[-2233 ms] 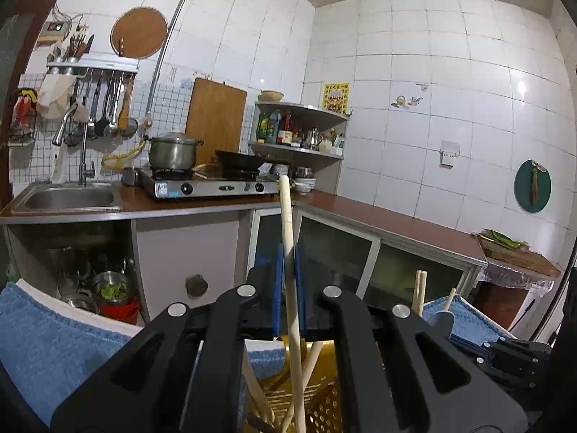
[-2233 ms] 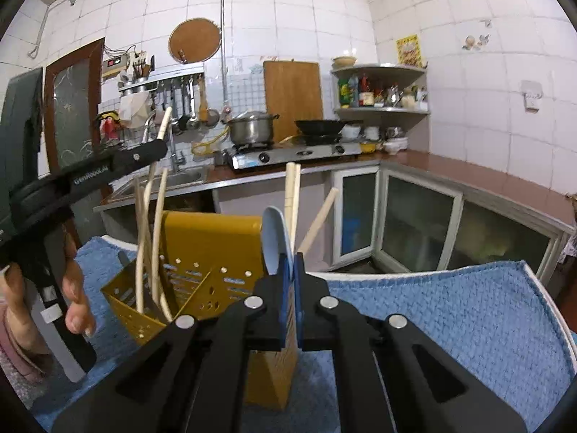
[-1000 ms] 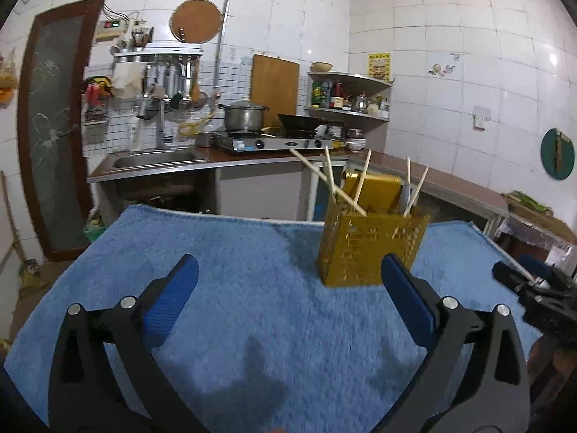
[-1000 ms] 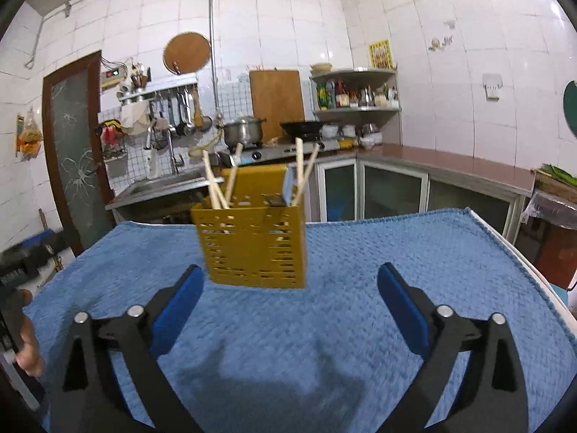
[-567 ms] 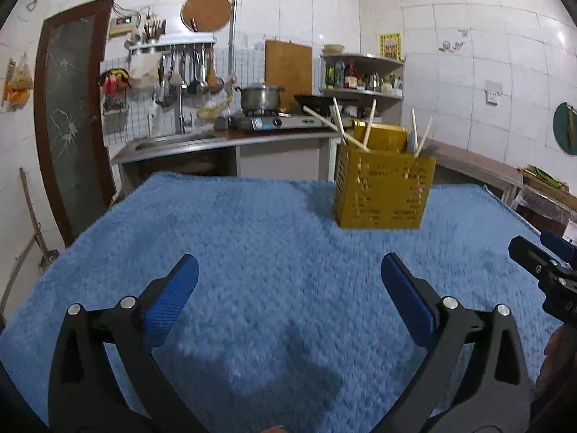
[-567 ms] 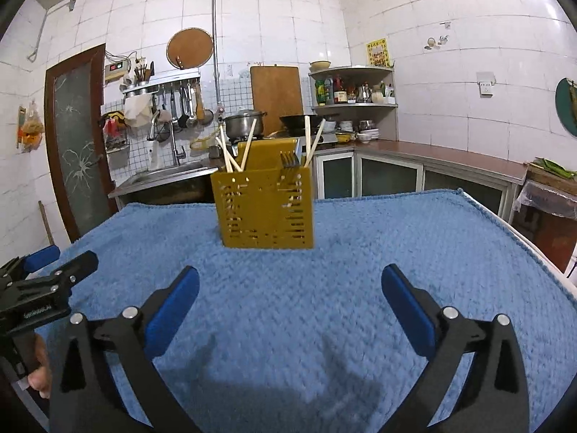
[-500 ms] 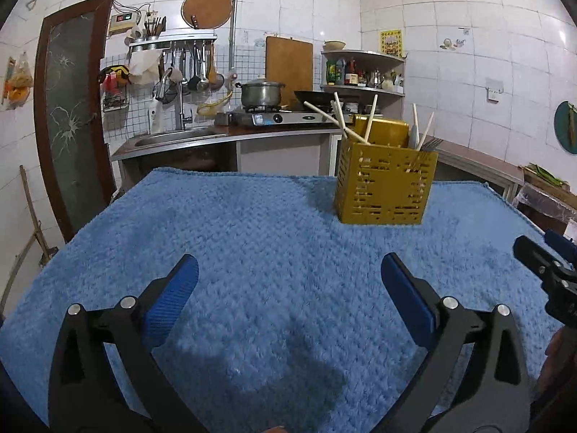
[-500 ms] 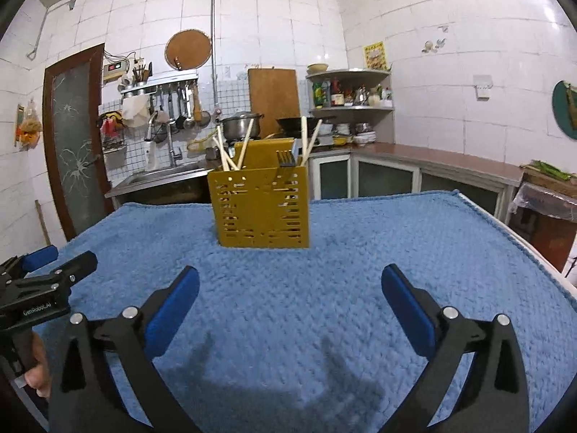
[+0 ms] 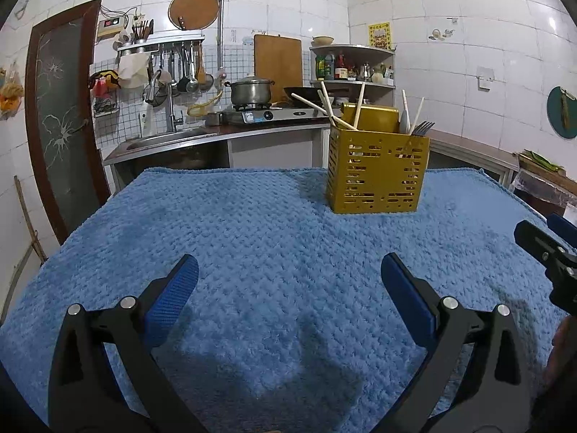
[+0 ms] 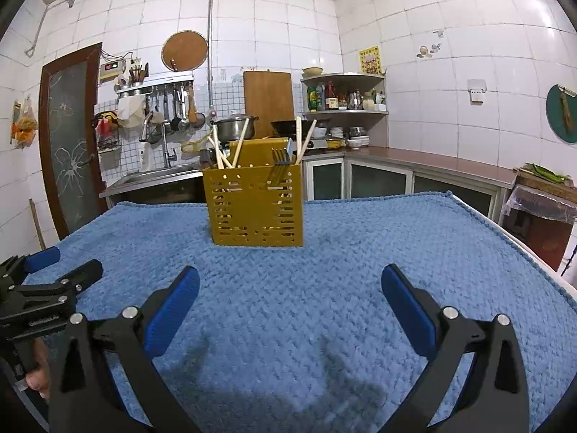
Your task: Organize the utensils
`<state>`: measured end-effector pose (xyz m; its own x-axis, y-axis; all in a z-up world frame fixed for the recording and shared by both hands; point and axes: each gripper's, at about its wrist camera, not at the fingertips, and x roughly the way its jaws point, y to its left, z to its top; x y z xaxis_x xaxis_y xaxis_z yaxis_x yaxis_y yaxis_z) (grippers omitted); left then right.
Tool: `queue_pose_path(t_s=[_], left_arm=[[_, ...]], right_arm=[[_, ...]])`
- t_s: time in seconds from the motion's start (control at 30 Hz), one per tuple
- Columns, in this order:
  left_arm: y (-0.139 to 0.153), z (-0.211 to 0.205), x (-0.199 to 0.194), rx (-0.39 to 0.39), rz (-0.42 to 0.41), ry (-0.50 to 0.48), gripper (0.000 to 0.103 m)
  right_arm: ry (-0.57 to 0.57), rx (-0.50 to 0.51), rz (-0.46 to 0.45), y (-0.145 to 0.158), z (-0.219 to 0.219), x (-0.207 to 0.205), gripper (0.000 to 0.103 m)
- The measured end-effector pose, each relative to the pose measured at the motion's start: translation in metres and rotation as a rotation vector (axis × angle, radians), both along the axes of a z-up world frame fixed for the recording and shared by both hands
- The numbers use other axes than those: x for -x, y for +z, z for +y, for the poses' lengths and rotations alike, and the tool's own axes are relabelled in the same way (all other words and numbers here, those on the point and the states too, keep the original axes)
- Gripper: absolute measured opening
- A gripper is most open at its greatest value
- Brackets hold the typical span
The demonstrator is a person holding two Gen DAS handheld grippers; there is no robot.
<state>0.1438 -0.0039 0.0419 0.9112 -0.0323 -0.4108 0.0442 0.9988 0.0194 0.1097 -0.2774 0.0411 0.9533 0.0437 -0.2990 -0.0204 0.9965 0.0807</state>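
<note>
One yellow slotted utensil holder point(image 10: 254, 209), upright on a blue towel point(image 10: 324, 306) covering the table, toward the far middle. Inside: several wooden chopsticks point(image 10: 238, 144) leaning at mixed angles on the left side, a metal fork point(image 10: 278, 160) with tines up on the right, two more sticks point(image 10: 302, 140) beside it, plus a white handle point(image 9: 404, 112) seen only from the left wrist view. Taller yellow back panel behind the front compartments; exact dividers hidden by the front wall.

Left gripper point(image 9: 288, 278) low over the near towel, blue pads spread wide, holding nothing; holder well ahead and slightly to the right. Right gripper point(image 10: 290, 285) likewise spread wide and empty, holder straight ahead and a little left, well apart from the fingertips.

Each gripper partly visible at the edge of the other's view, cut off by the frame. Lower ends of utensils only glimpsed through the slots. Behind: kitchen counter with sink point(image 9: 162, 140), stove and lidded pot point(image 9: 250, 90), distorted by the fisheye lens.
</note>
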Motion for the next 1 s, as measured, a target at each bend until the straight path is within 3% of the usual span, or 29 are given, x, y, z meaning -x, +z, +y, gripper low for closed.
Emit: queue_pose_path(t_s=[1.0], left_arm=[[0.005,-0.005,0.019,-0.031,-0.091,0.011,0.098]], right_arm=[[0.002,0.048,-0.039,0.005,0.009,0.006,0.099]])
